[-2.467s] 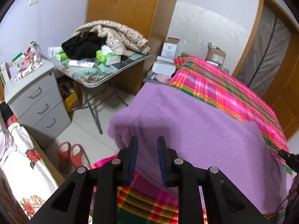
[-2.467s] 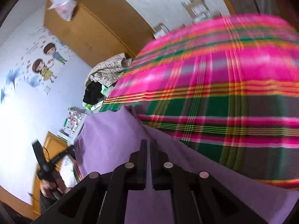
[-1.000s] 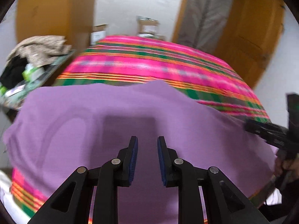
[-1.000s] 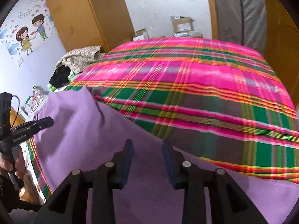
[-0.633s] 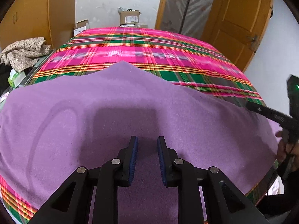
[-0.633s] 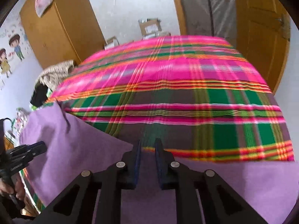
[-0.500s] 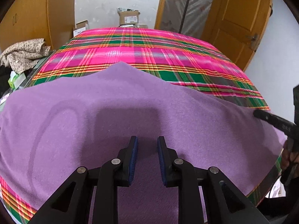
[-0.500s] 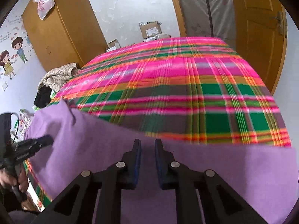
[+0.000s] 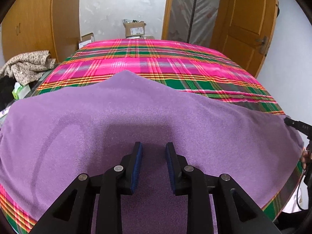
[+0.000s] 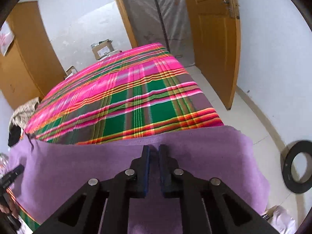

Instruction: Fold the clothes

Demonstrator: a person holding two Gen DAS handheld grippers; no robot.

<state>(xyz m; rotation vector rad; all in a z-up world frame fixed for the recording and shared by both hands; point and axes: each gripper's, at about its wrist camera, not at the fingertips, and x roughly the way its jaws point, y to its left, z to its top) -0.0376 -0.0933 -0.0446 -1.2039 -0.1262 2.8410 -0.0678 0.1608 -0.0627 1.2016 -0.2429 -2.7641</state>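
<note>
White walls (image 9: pixel 117 9), wooden door (image 10: pixel 212 39), plaid bed (image 9: pixel 156 62)

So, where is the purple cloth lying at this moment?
The purple cloth lies spread over the near end of the plaid bed cover, filling the lower half of both wrist views, under both grippers.

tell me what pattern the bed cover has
Pink, green and orange plaid on the bed cover, clearest in the left wrist view.

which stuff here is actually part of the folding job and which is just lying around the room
Part of the job:
- purple garment, spread on the plaid bed cover
- left tool, open above it
- right tool, nearly shut at its edge

Lying about:
- pile of clothes beside the bed
- cardboard box
- black ring on the floor
</note>
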